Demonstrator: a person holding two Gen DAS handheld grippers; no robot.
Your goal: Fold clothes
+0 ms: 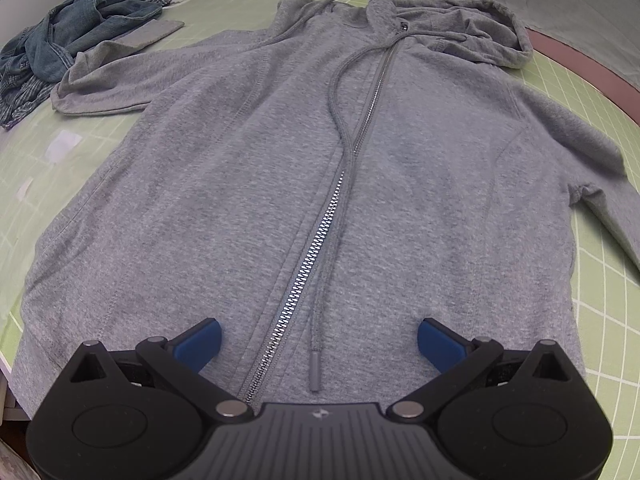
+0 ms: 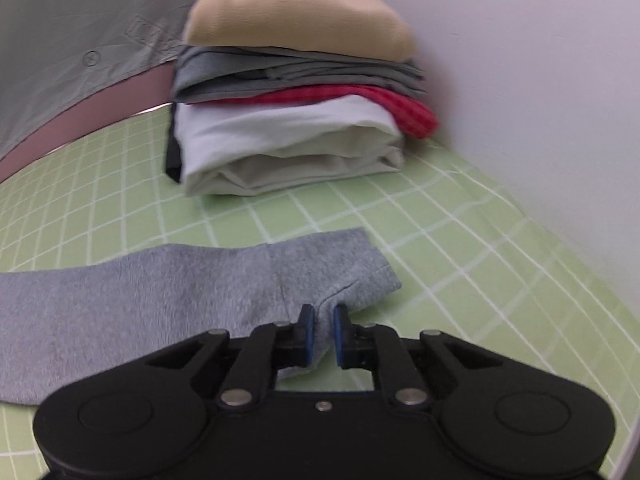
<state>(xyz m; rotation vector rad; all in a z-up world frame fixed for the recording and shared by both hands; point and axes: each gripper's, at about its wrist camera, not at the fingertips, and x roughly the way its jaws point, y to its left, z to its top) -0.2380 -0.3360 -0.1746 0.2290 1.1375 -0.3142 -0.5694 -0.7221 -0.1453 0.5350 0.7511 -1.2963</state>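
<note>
**Grey hoodie laid out for folding; right sleeve cuff pinched**

Item 1. Hoodie [image 1: 304, 184]: grey, zip-front, spread face up and flat on the table [image 1: 600, 280], which wears a green gridded mat. Zip closed along the middle, drawcord trailing down beside it, hood lying at the far end. Laid flat, presumably so the sleeves can be turned in over the body first.

Item 2. Left sleeve [image 1: 120, 76]: bent outward at the far left, its cuff resting against a heap of denim and checked clothes [image 1: 60, 40], apparently still to be folded.

Item 3. Right sleeve [image 2: 168, 300]: stretched out across the mat, cuff end just short of the stack of folded clothes [image 2: 296, 108].

Item 4. Left gripper [image 1: 318, 338]: poised over the hoodie's hem, jaws released and standing wide to either side of the zip, nothing between them. Likely waiting to steady or lift the hem.

Item 5. Right gripper [image 2: 324, 328]: jaws clenched on a ridge of cloth at the cuff's near edge. Judged purpose: to carry the sleeve across the chest.

Item 6. Stack of folded clothes: tan on top, then grey, red, white; set against the wall, well clear of the work.
</note>
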